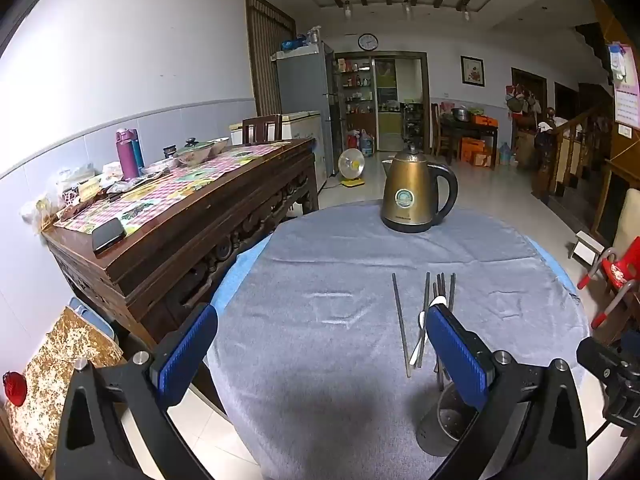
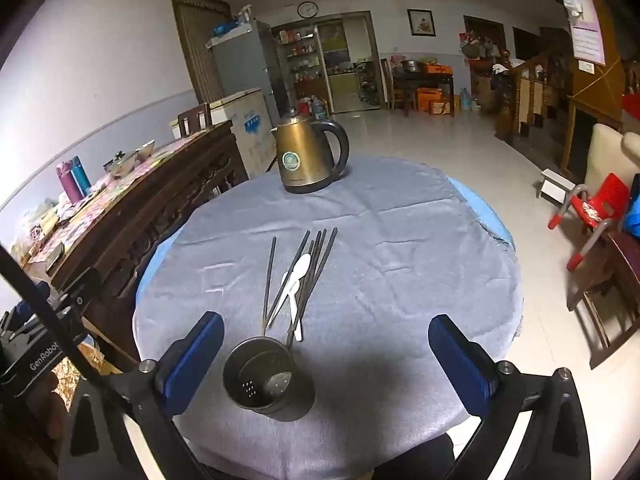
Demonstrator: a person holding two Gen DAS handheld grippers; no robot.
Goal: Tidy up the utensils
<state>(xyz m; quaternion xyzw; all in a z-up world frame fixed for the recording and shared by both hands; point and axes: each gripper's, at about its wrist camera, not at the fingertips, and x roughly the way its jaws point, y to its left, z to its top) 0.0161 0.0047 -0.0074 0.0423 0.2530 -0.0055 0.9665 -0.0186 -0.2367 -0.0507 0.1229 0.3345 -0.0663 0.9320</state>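
Both my grippers look the same: chunky black plastic frames with triangular cutouts in the arms, a silver screw on each knuckle, and ribbed blue pads on the fingers. That goes for my left gripper (image 1: 320, 350) and my right gripper (image 2: 326, 358). From the right cam, the left unit's black body shows white "GenRobot" lettering and a thin black cable.

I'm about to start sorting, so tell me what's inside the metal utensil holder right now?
The metal utensil holder looks empty: only its perforated bottom shows. The chopsticks and white spoons lie on the grey cloth beside it. The near inner wall is hidden.
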